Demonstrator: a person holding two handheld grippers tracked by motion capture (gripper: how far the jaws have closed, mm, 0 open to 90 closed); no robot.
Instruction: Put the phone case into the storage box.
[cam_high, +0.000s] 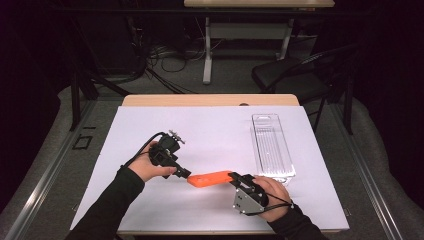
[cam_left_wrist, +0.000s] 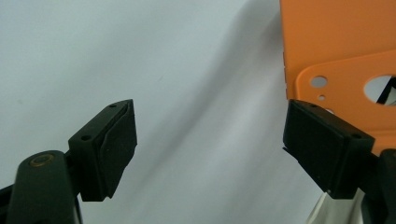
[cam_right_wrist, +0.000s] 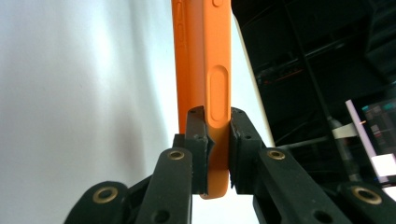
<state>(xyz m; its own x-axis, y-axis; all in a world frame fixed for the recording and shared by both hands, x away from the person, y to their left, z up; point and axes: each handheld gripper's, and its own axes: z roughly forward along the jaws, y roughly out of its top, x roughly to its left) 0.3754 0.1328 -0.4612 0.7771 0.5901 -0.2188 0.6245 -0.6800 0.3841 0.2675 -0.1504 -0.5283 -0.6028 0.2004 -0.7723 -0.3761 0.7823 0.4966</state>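
Plainly, the flat orange rubbery phone case (cam_high: 210, 178) is the thing in hand: a thin, matte shell with rounded corners, lying near the front edge of the white table cover (cam_high: 210, 135), about midway between left and right. In the right gripper view its side edge (cam_right_wrist: 205, 93) runs away from the camera and carries a long moulded button bump and smaller ones farther along. In the left gripper view its flat face (cam_left_wrist: 345, 60) shows a large rounded camera cut-out and two small round holes beside it.

The right gripper (cam_high: 237, 179), held in the person's right hand (cam_high: 272, 192), is clamped tight on the case's right end, its two black jaws pressing on either face of the thin edge. The left gripper (cam_high: 185, 174), in the left hand (cam_high: 147, 167), stands wide apart at the case's left end; one jaw is just beside the orange face, and nothing is pinched between them.

Farther right lies a clear, long plastic tray (cam_high: 271, 147), well apart from the case.
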